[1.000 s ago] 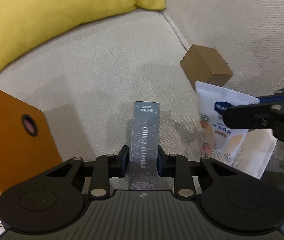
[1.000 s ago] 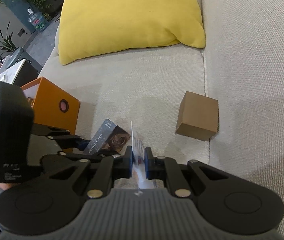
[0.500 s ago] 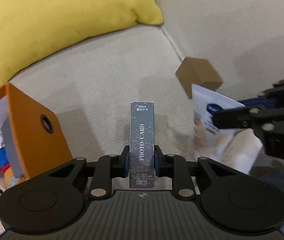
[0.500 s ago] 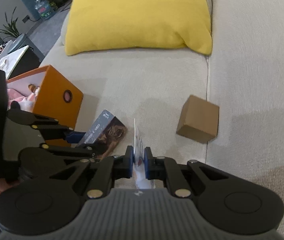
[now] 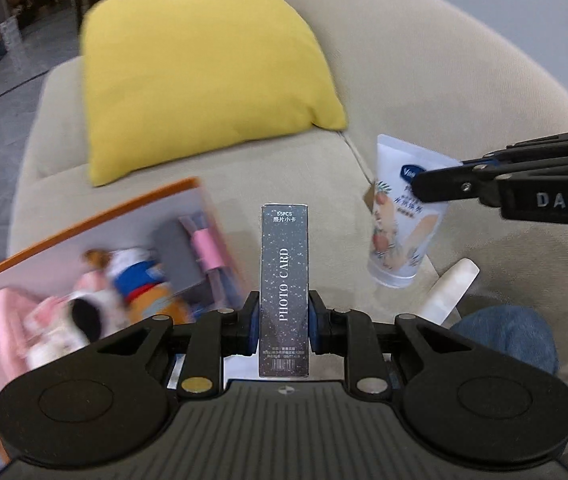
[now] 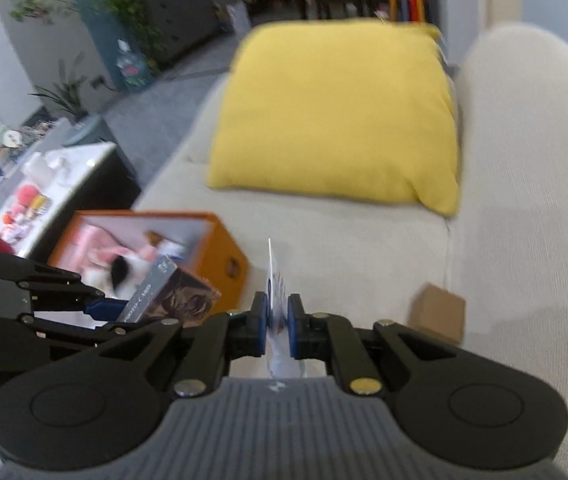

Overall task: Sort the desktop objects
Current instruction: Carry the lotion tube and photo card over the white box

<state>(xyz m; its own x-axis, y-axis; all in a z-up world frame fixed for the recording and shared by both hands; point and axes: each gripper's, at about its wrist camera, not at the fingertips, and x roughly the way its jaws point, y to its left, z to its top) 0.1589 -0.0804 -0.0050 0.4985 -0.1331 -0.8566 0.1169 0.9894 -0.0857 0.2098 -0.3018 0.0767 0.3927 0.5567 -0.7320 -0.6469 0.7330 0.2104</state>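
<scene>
both hands are loaded over the sofa: the left gripper (image 5: 284,322) has its jaws clamped on the upright photo card box (image 5: 284,280), a light, stiff carton best pinched on its narrow sides, while the right gripper (image 6: 278,326) has its jaws squeezed on a soft cream tube (image 5: 401,220), slick plastic that's safest at the flat crimp. the orange storage box (image 6: 220,252) sits open just beside.

Both claws have risen off the sofa seat (image 5: 291,168), the left claw (image 5: 284,322) lifting the photo card box (image 5: 284,280) and the right claw (image 6: 278,326) the white tube (image 5: 399,228), so the orange box's (image 5: 84,264) open interior now shows.
</scene>
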